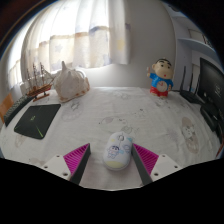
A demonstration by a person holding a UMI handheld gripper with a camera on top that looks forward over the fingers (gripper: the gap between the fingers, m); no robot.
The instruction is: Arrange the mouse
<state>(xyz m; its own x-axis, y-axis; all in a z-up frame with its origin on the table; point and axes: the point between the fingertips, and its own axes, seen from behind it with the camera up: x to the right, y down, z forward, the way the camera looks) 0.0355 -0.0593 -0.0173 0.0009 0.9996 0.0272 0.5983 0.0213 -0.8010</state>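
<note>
A white mouse [118, 150] with a small cartoon print lies on the pale patterned table [120, 108], right between my fingers. My gripper [113, 160] is open: the pink pad of the left finger [77, 158] and the pink pad of the right finger [147, 157] stand either side of the mouse, each with a gap to it. The mouse rests on the table on its own, its near end level with the fingertips.
A black mouse mat [36, 121] lies at the left. Behind it stand a model ship [38, 80] and a white domed object [70, 83]. A cartoon figurine [160, 78] stands far right, near a dark monitor [214, 90]. Curtains hang behind.
</note>
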